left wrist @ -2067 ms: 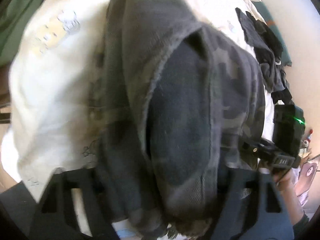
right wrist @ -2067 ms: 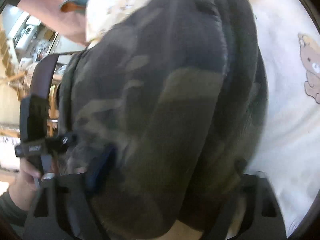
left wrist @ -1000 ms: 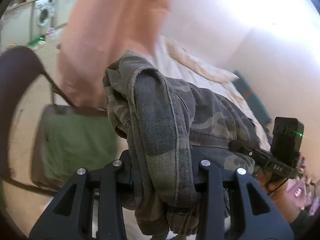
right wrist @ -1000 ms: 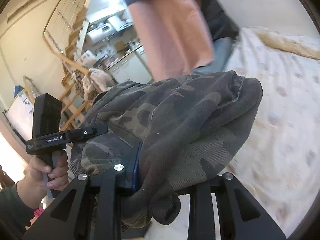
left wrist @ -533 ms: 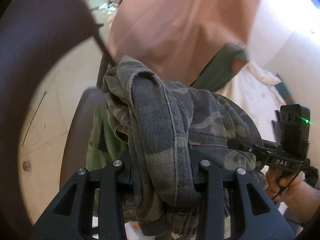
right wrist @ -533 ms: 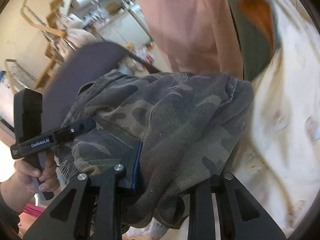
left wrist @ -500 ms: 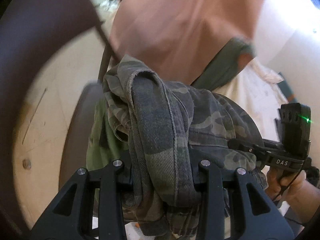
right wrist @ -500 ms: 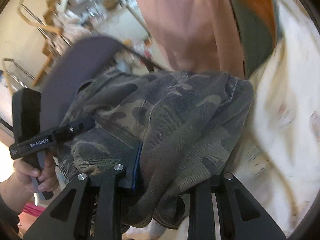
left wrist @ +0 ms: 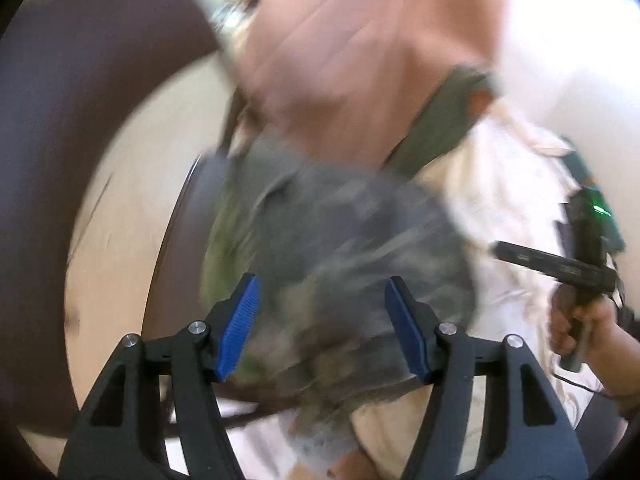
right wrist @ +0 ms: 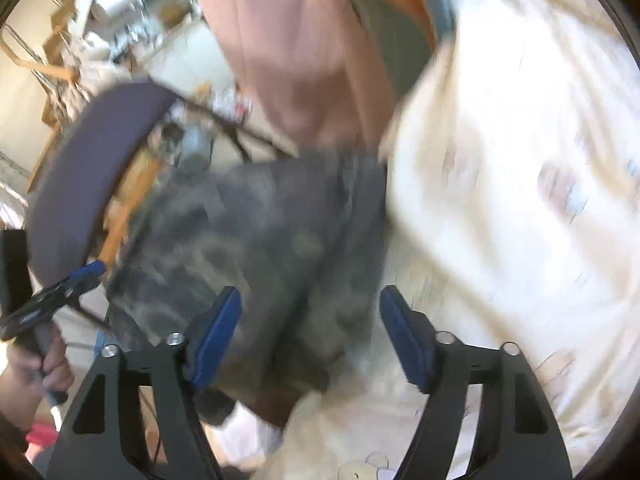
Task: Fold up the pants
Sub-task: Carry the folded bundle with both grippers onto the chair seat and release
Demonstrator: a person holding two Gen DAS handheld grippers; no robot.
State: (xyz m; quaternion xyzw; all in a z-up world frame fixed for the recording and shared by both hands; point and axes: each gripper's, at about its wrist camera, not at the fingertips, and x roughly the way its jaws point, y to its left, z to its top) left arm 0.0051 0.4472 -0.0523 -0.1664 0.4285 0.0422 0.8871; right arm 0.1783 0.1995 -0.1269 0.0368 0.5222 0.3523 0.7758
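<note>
Both tongs, left gripper (left wrist: pixel 320 328) and right gripper (right wrist: pixel 308 336), have just sprung open, dropping the folded camo pants (left wrist: pixel 344 248) onto the chair (left wrist: pixel 180 248) beside the bed's edge (right wrist: pixel 500 200).

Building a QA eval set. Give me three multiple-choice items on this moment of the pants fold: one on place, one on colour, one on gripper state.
1. Where do the camouflage pants lie?
A. on a dark chair beside the bed
B. on a clothes hanger
C. inside a drawer

2. What colour are the pads on the left gripper?
A. red
B. blue
C. white

3. How does the right gripper stand?
A. clamped on the pants
B. open, pads clear of the cloth
C. shut on nothing

Key: 1 A, the pants sit on the chair seat next to the cream bedsheet. 2 B, both pads show blue. 3 B, its jaws have just been opening and the pads stand apart.
</note>
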